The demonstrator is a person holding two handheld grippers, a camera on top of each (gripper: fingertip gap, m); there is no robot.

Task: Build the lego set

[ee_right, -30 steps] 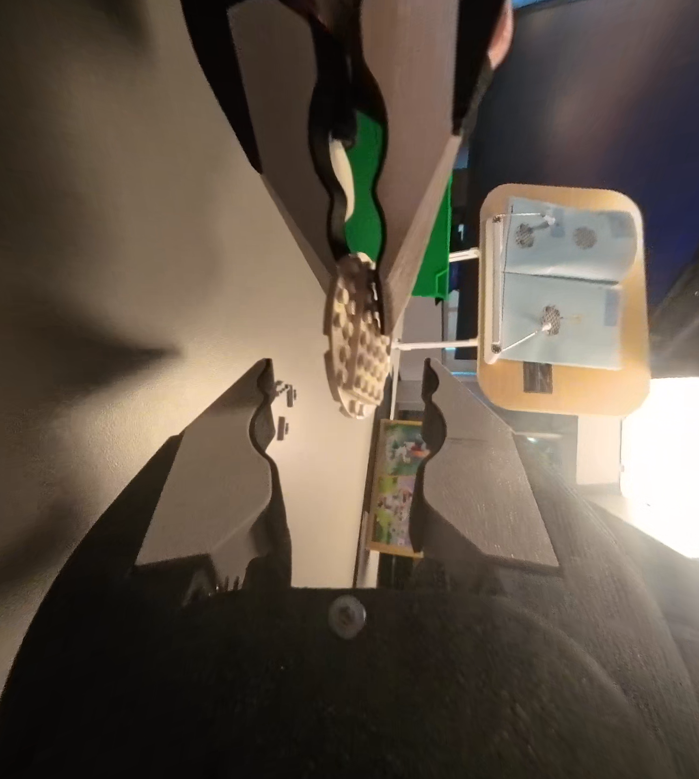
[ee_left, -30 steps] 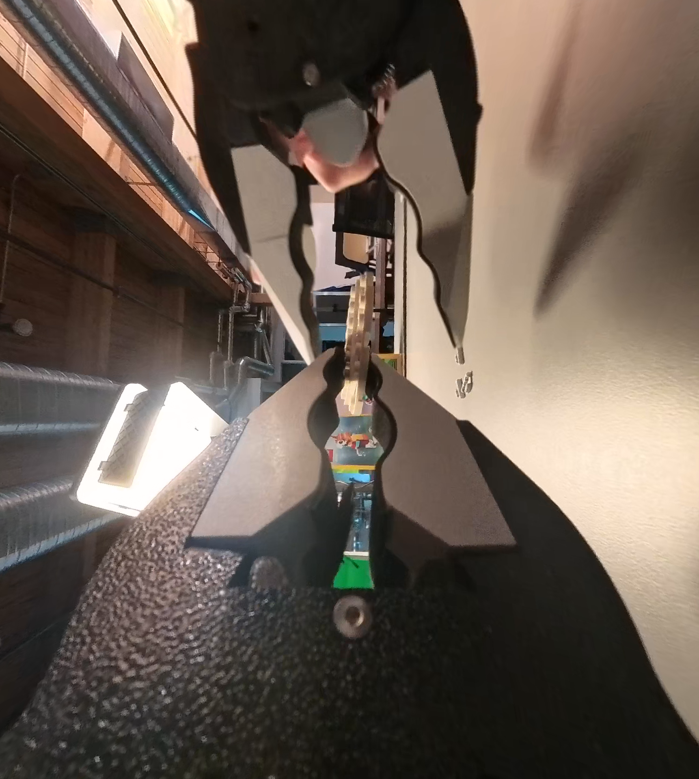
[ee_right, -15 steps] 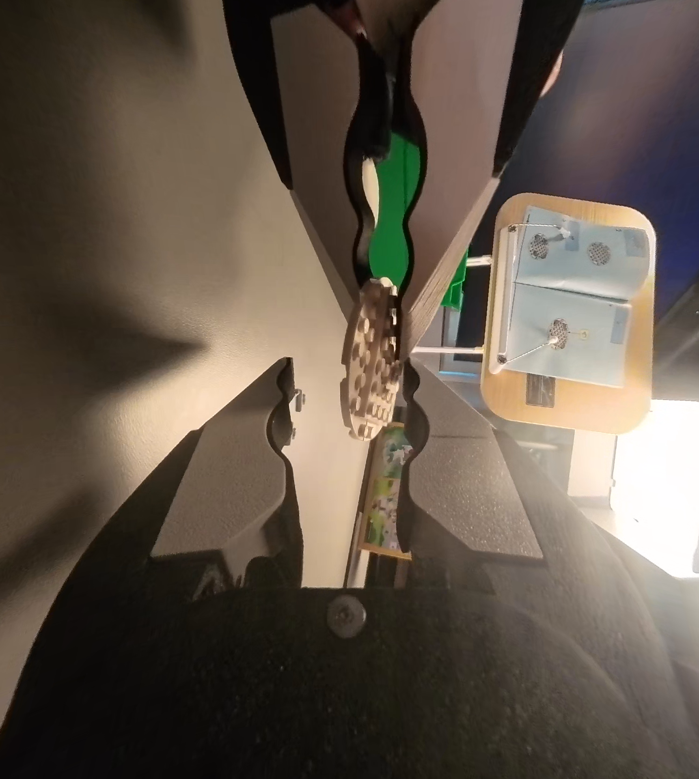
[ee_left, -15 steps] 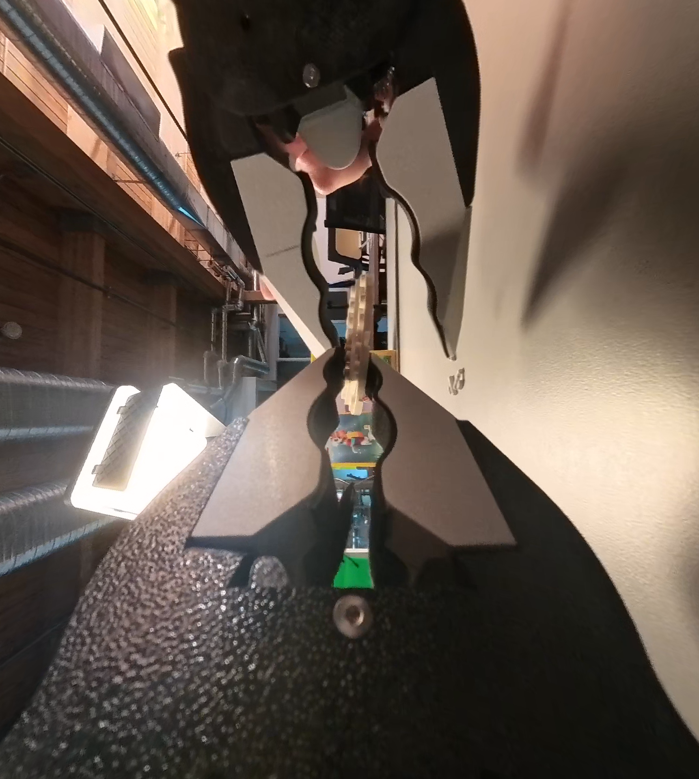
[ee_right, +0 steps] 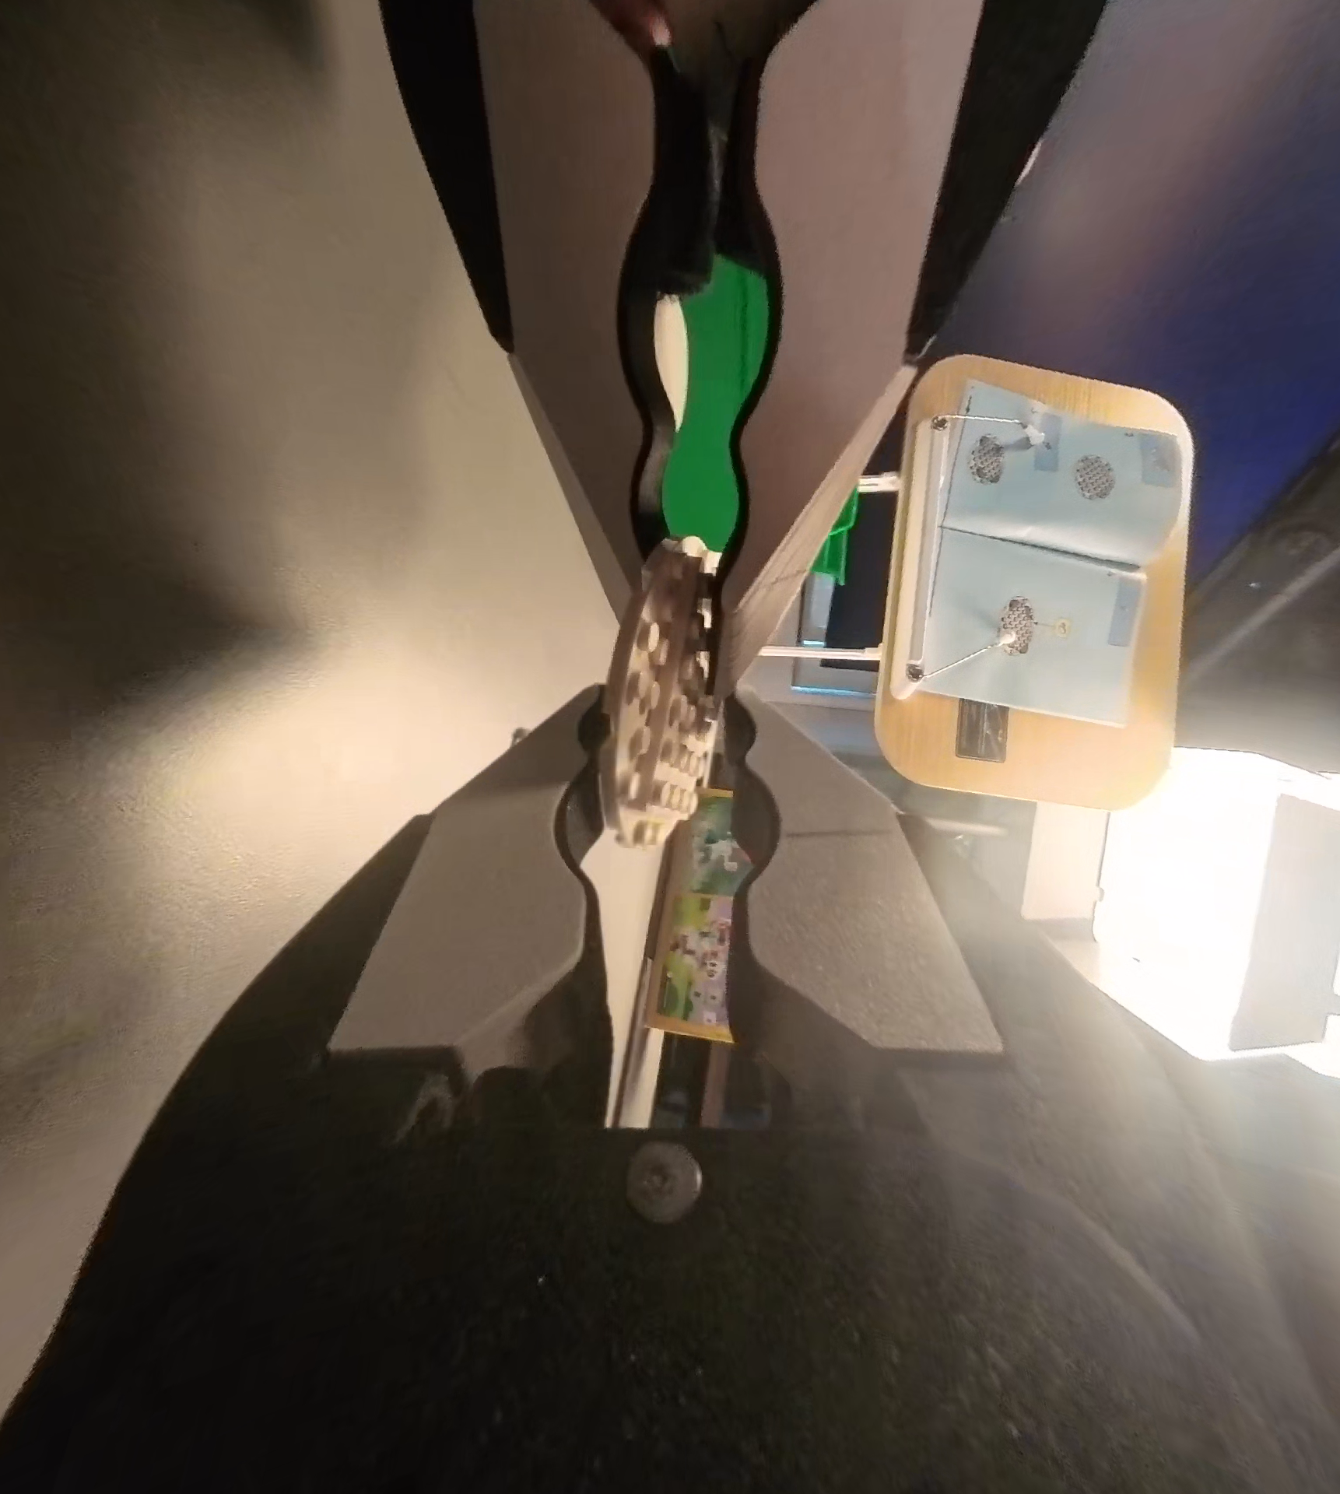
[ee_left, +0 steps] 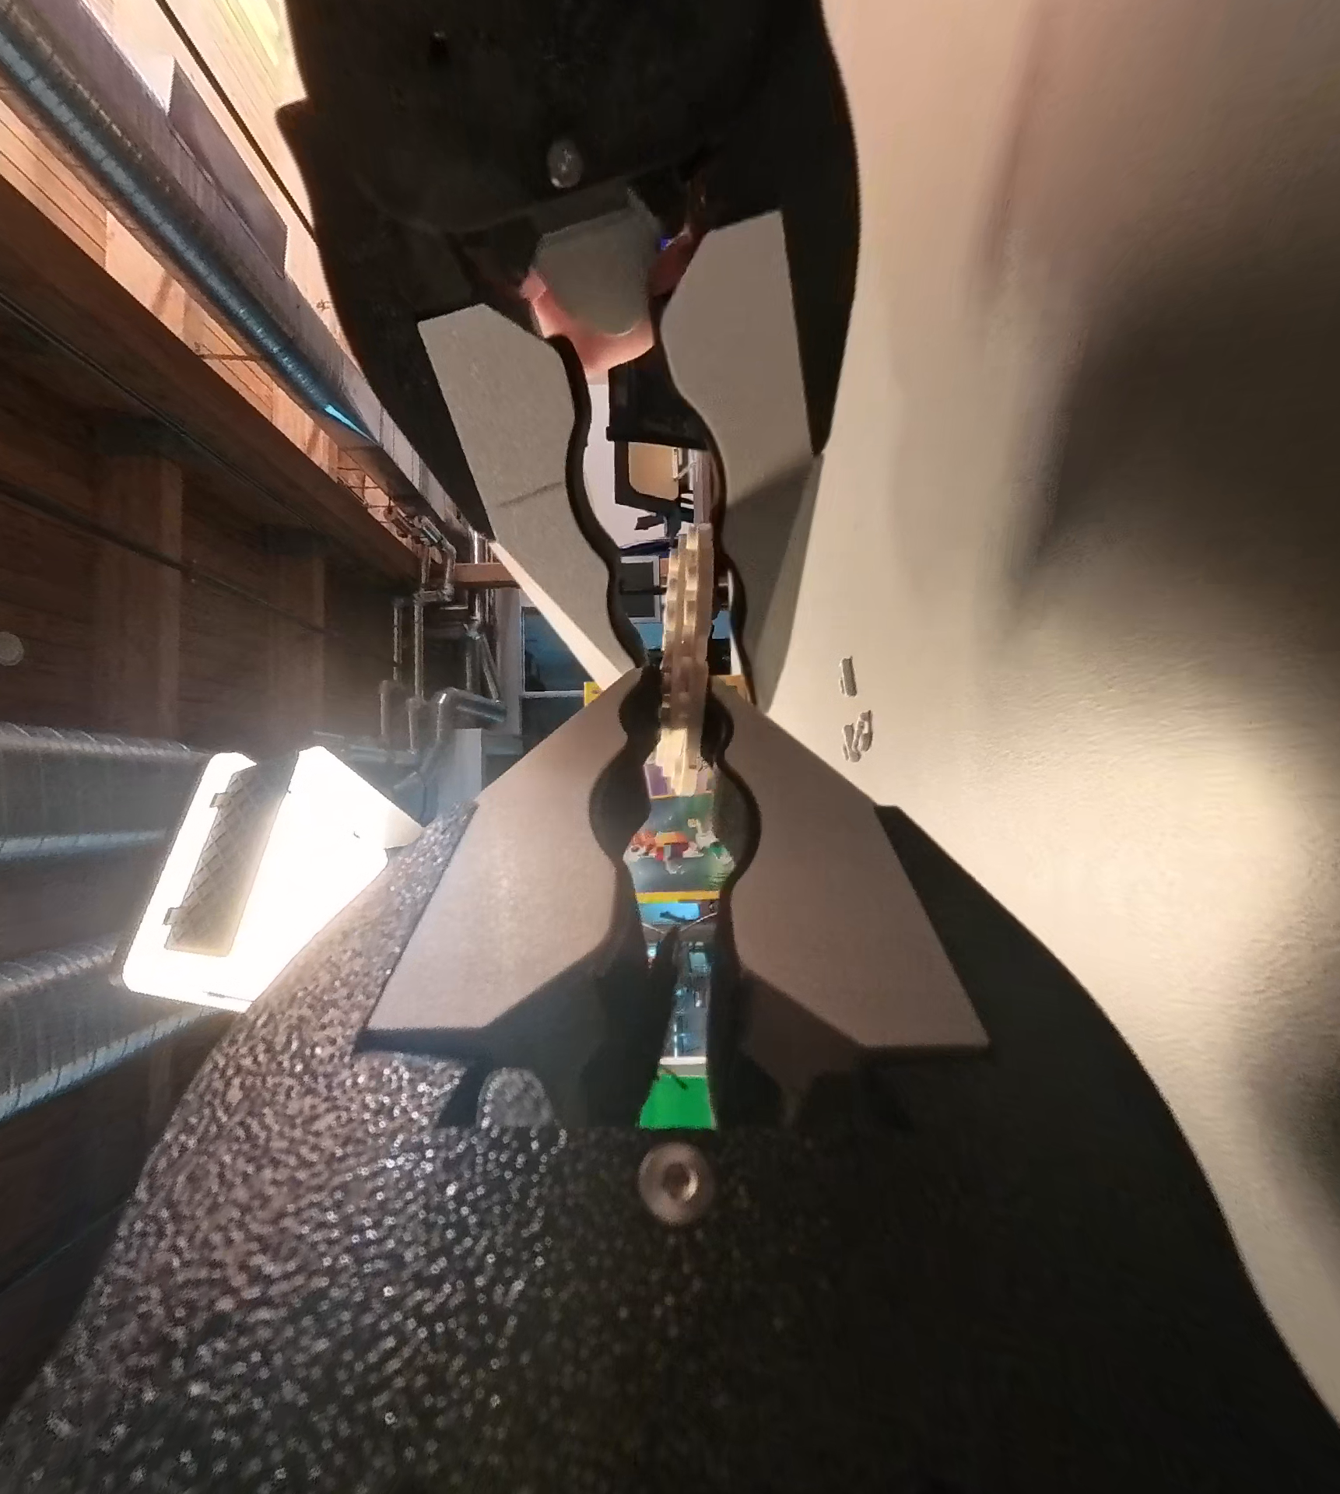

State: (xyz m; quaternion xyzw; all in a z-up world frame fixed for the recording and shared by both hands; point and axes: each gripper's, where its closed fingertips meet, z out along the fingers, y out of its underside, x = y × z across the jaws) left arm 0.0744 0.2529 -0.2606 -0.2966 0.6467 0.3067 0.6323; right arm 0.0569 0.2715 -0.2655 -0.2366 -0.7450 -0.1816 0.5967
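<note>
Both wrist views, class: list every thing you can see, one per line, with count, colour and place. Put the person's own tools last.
Round studded tan lego plate: one, tan, held edge-on between both tools above the table.
Small grey lego pieces: a few, grey, loose on the table.
Pale table surface: one, off-white, beside the tools.
Colourful picture box: one, green and yellow, at the table's far edge.
Wooden book stand with open blue booklet: one, behind the table.
Bright lamp: one, white, in the background.
Left tool: black, shut on the plate.
Right tool: black, shut on the plate.
</note>
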